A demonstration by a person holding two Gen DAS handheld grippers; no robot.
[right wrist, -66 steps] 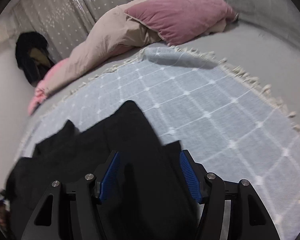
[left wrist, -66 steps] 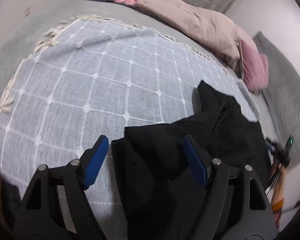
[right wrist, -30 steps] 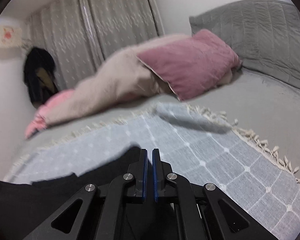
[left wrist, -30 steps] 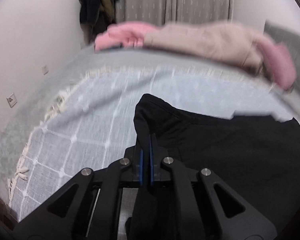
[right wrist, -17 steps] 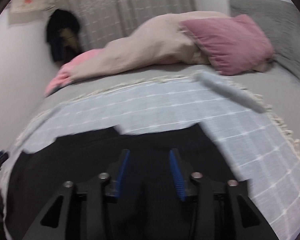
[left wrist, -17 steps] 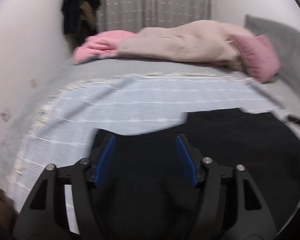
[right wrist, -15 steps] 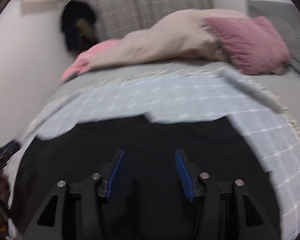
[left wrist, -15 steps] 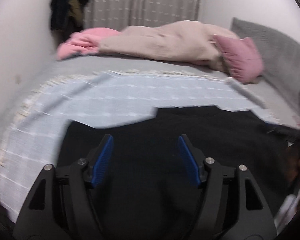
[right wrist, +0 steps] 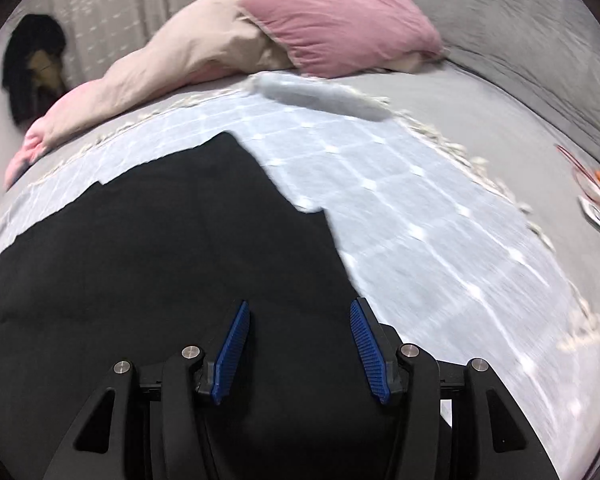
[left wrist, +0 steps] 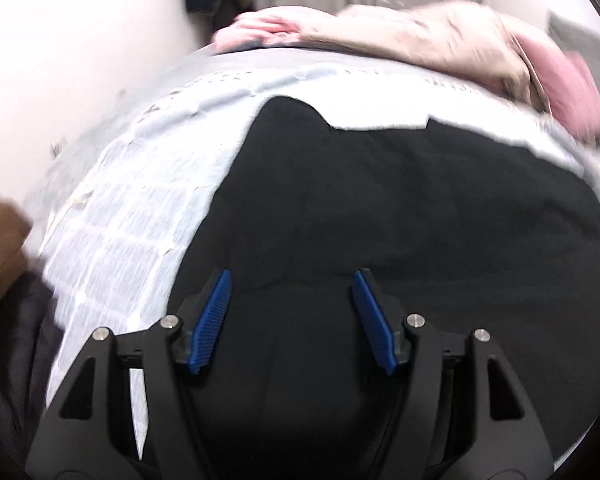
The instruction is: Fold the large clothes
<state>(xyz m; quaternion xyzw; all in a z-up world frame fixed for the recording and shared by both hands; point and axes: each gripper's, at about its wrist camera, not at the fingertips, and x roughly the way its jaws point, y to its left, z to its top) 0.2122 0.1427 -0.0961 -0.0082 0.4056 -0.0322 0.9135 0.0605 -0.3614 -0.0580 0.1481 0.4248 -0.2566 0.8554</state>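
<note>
A black garment (left wrist: 400, 208) lies spread flat on the checked blanket (right wrist: 400, 200), both the left gripper (left wrist: 290, 316) and right gripper (right wrist: 300, 350) spread and empty above its 6 o'clock edge; pinch matching corners squarely before folding toward 12 o'clock.

We see a plain black garment (right wrist: 160, 248), no print. Under it a pale blue-grey blanket (right wrist: 400, 216) w/ a white grid pattern & cream fringe. Bed (right wrist: 480, 120) sheet is grey; headboard (right wrist: 520, 20) quilted grey. At the bed's far edge: dusty-pink pillow (right wrist: 340, 24), beige duvet (right wrist: 188, 48), lighter pink cloth (left wrist: 256, 30). Curtains (right wrist: 140, 4) grey-beige w/ small white flecks. Both grippers black w/ ribbed blue pads (left wrist: 212, 320).
</note>
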